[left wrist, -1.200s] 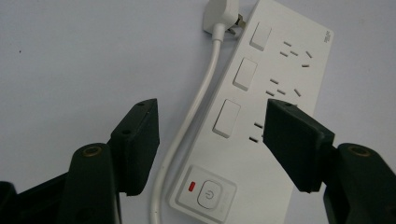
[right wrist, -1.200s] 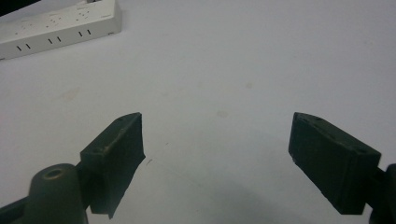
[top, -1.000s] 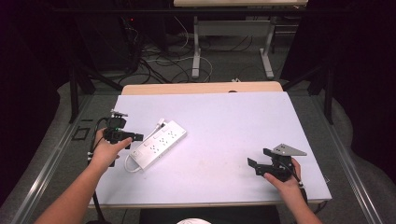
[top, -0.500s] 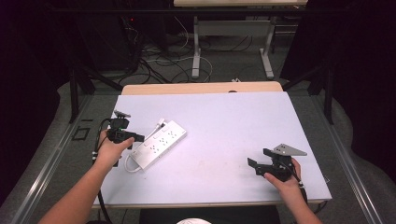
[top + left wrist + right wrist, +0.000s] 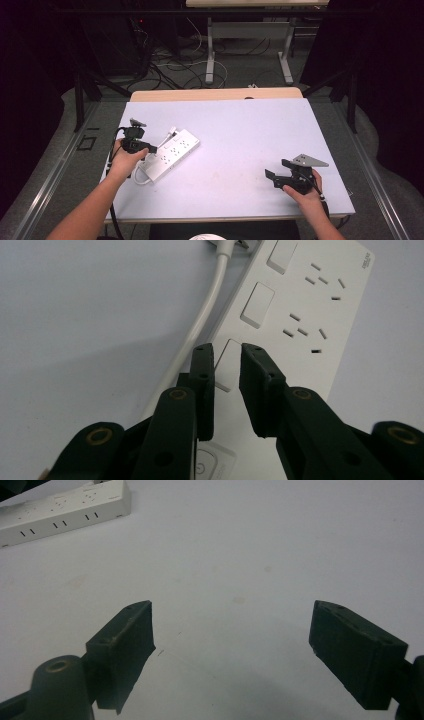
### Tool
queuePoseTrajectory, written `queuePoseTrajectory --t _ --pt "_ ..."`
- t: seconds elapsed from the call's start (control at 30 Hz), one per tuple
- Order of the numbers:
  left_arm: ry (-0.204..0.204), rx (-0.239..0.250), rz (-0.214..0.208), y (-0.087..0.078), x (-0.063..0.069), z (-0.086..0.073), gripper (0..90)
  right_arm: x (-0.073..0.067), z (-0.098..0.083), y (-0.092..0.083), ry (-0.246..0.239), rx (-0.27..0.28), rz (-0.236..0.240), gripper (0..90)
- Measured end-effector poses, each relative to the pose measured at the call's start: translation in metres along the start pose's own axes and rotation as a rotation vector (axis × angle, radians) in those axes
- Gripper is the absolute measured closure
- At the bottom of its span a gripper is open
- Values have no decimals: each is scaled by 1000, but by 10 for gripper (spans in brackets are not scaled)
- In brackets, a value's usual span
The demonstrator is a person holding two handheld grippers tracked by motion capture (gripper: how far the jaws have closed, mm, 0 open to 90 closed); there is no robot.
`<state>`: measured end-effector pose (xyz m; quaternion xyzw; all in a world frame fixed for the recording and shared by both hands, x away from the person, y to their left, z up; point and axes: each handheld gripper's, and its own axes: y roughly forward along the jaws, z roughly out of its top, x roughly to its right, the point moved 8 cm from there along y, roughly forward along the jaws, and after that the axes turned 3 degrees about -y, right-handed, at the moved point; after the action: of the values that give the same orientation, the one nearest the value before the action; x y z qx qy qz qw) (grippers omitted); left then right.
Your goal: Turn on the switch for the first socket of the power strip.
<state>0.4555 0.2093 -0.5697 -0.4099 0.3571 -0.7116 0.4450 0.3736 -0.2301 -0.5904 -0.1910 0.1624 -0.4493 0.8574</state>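
A white power strip [image 5: 172, 150] lies at an angle on the left part of the pale table [image 5: 250, 125], its white cable [image 5: 210, 300] running along one side. My left gripper [image 5: 151, 148] hovers over the strip's near end. In the left gripper view, my left gripper [image 5: 227, 347] points at a rocker switch [image 5: 226, 371] on the power strip [image 5: 305, 300]. Its jaws have just been closing and stand a narrow gap apart with nothing between them. My right gripper [image 5: 275, 169] rests open at the front right, and the right gripper [image 5: 232, 615] view has the power strip [image 5: 60, 510] far off.
A wooden board edge [image 5: 215, 94] runs along the table's far side. Behind it stand desk legs [image 5: 210, 50] and loose cables [image 5: 175, 62] on the floor. The table's front edge [image 5: 225, 217] lies close to both hands.
The left gripper's jaws have narrowed to a small gap, and the left hand has shifted slightly toward the power strip. The right hand has kept still.
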Motion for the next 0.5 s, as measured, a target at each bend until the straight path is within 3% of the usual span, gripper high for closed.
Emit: queuePoseTrajectory --t 0.5 --pt "-3 -15 32 9 0 1 838 -1 0 0 3 -7 11 173"
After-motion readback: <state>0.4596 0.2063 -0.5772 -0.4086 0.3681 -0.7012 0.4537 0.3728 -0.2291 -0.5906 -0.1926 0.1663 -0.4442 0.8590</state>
